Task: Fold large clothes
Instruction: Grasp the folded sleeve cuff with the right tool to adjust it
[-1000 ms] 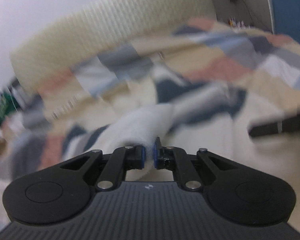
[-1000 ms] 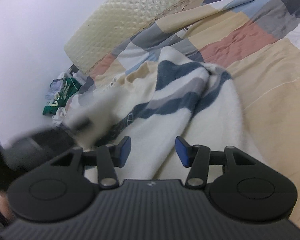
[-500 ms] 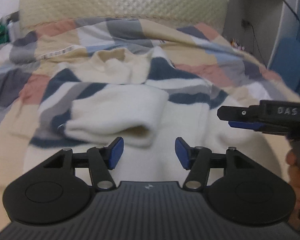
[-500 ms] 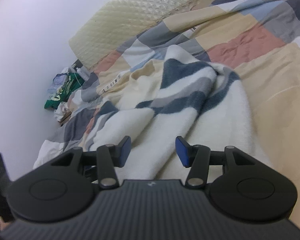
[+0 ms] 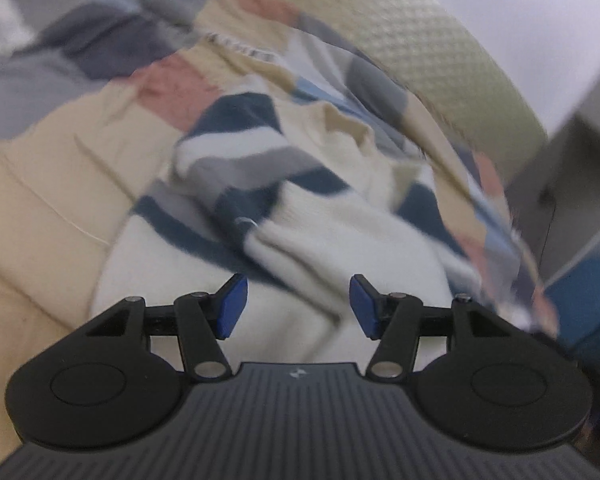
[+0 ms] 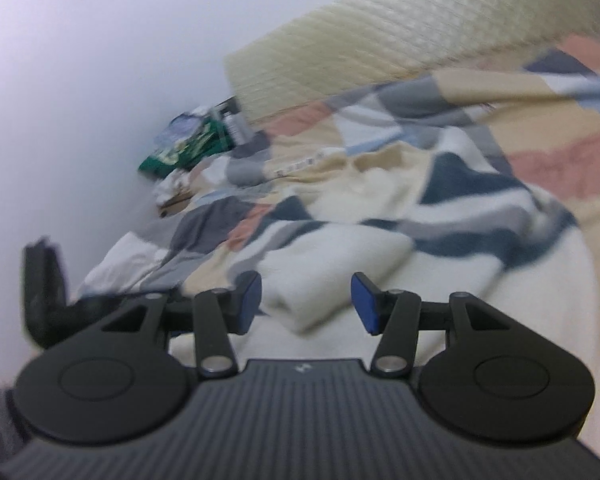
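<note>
Left claw [image 5: 295, 306] released sleeve [image 5: 340, 240] it pinched earlier, empty; right claw [image 6: 305, 303] unchanged, parted, empty.

Brightness: soft, even indoor light is filling both views; nothing is glaring.
Shadows: faint ones are sitting in the folds of the sweater [image 5: 340, 232]; no hard edges are showing.
Blur, left wrist view: motion smear is washing out the quilt [image 5: 60, 152] from 9 to 12 o'clock and the edge at 3 o'clock.
Blur, right wrist view: the headboard [image 6: 400, 36] and clutter [image 6: 188, 140] are streaking.
Sharpness: the left claw [image 5: 294, 306] and right claw [image 6: 305, 302] are staying crisp.
Distortion: fisheye bending is curving straight lines toward the edges.
</note>
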{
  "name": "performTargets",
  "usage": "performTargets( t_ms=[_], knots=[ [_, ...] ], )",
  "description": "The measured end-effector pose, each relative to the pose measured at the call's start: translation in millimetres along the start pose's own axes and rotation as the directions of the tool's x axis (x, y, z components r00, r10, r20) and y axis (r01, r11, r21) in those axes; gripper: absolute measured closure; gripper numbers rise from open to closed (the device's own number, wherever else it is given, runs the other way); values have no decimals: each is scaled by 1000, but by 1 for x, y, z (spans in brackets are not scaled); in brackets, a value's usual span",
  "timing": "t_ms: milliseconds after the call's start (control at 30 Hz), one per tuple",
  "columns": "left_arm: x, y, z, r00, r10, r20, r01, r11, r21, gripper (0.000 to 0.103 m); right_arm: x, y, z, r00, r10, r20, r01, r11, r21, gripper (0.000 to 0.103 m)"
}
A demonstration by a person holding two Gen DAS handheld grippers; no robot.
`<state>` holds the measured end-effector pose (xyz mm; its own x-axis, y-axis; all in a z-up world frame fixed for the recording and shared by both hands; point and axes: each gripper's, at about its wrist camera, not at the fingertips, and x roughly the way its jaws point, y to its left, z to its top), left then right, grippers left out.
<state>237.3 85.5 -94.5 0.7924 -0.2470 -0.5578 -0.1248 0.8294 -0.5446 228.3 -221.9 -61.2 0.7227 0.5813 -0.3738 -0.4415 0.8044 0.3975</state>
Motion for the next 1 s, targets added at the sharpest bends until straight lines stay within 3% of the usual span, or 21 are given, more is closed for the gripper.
performTargets(
  t_ms=[67,267,367,500,533,567,667,733,933,1000],
  knots=[
    [11,15,7,1000,-18,-10,17,998,-66,42,16,13,4,1000,2,-18,-3,998,-55,44],
    [27,51,14,998,-67,-9,63,972,-226,42,82,37,6,995,-5,-98,-13,984,-180,45],
    [33,54,15,996,-85,9,85,972,-217,42,110,39,-5,990,-19,-142,-14,974,-225,45],
    [42,53,13,995,-94,21,96,977,-190,42,124,44,-24,978,-110,-176,39,930,-365,48],
    [42,52,13,995,-95,26,98,978,-183,42,125,45,-26,978,-120,-172,46,922,-385,51],
    [42,52,13,995,-98,30,102,978,-180,42,123,45,-27,978,-127,-163,55,920,-389,61],
    [41,53,12,994,-100,38,106,977,-188,42,119,38,-20,979,-129,-161,72,945,-318,79],
    [38,54,12,993,-106,47,114,972,-204,42,114,30,-14,980,-122,-157,81,965,-248,84],
    [26,56,12,991,-109,79,125,964,-236,42,78,24,-3,983,-184,-28,177,971,-163,92],
    [23,56,12,990,-114,85,132,959,-250,42,61,16,-3,980,-199,-5,198,977,-76,92]
  ],
)
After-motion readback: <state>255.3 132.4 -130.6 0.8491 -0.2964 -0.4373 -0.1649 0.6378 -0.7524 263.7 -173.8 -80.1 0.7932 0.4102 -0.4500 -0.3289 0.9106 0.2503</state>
